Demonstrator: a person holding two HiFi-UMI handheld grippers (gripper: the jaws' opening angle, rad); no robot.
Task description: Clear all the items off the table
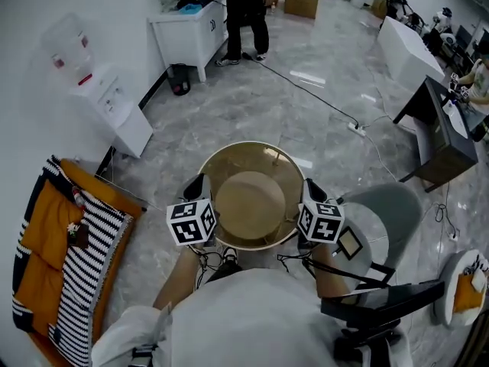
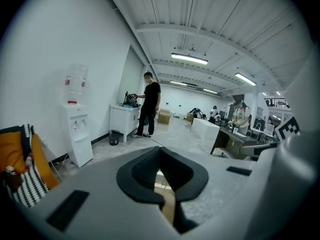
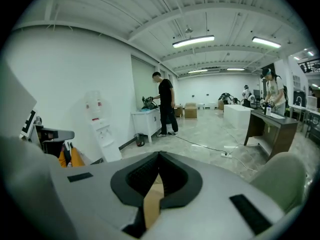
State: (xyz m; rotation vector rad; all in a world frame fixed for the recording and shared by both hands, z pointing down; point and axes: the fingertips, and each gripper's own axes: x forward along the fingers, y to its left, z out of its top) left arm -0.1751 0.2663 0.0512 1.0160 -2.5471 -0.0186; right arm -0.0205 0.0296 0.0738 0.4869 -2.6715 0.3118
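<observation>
In the head view a round tan basin with an amber see-through wall hangs over the grey floor in front of me, held at both sides. My left gripper is shut on its left rim and my right gripper on its right rim. In the left gripper view the left gripper has its black pads together on a thin tan strip of rim. The right gripper view shows the same: the right gripper is closed on a tan edge. The basin looks empty.
An orange and striped cloth lies at the left. A water dispenser and a white cabinet stand by the wall, with a person beside the cabinet. A grey chair, a dark desk and a floor cable are at the right.
</observation>
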